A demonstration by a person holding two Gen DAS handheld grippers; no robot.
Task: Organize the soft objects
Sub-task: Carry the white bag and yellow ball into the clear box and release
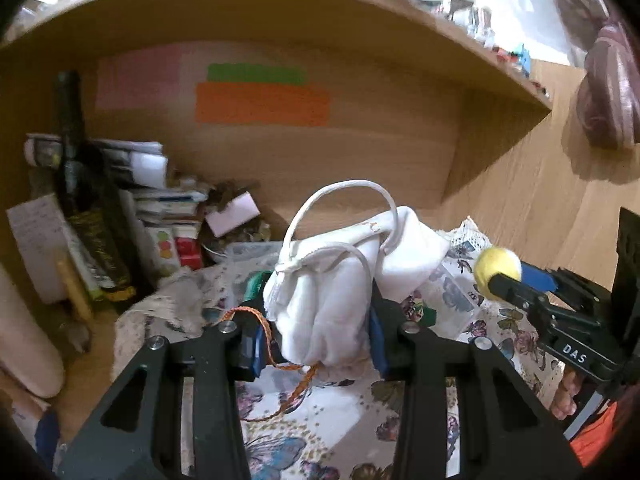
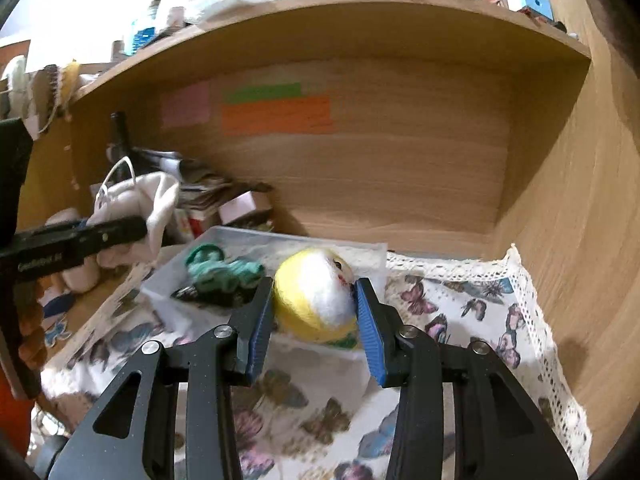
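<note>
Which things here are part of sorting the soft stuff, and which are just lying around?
Part of the job:
white cloth bag in left tongs
yellow-white plush ball in right tongs
green yarn
clear plastic bin

Lying about:
dark bottle
papers
sticky notes

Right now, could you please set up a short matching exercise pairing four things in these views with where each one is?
Things:
1. white fabric pouch with cord handles
2. yellow and white fuzzy ball
3. teal knitted bundle
4. orange paper strip

Places:
A. stuck on the back wall of the wooden cabinet
B. lying in the clear plastic tray
C. between the left tongs
D. between the right tongs

Pairs: 1-C, 2-D, 3-B, 4-A
</note>
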